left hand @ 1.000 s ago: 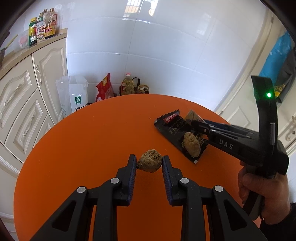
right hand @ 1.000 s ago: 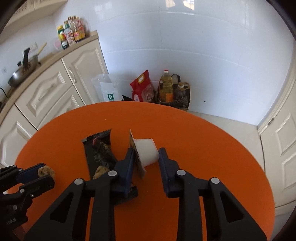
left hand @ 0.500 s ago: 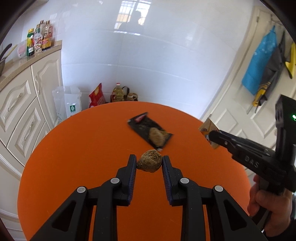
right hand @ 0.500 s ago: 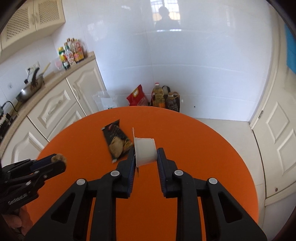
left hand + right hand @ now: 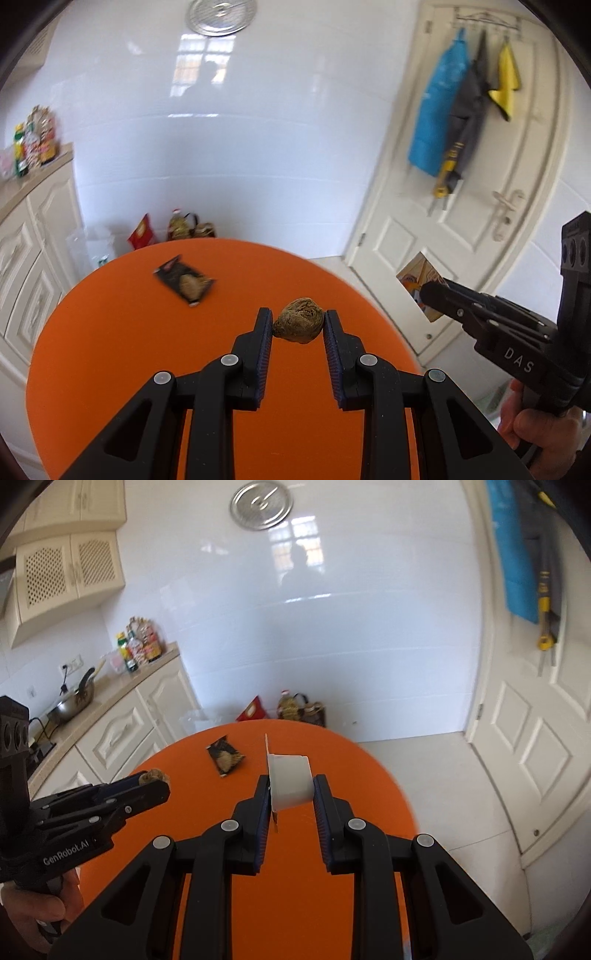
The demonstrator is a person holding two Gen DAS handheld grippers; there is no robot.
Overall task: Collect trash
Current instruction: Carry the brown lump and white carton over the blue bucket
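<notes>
Left gripper (image 5: 298, 325) pinches a brown crumpled lump (image 5: 300, 325) between its fingertips, held above the orange round table (image 5: 110, 332). Right gripper (image 5: 290, 788) clamps a white plastic cup (image 5: 290, 781) on its side, peeled lid flap toward the left finger. Farther back on the table lies a black wrapper (image 5: 183, 285) with another brown lump (image 5: 189, 289) on top. Beyond: white door (image 5: 480, 206), tiled wall.
</notes>
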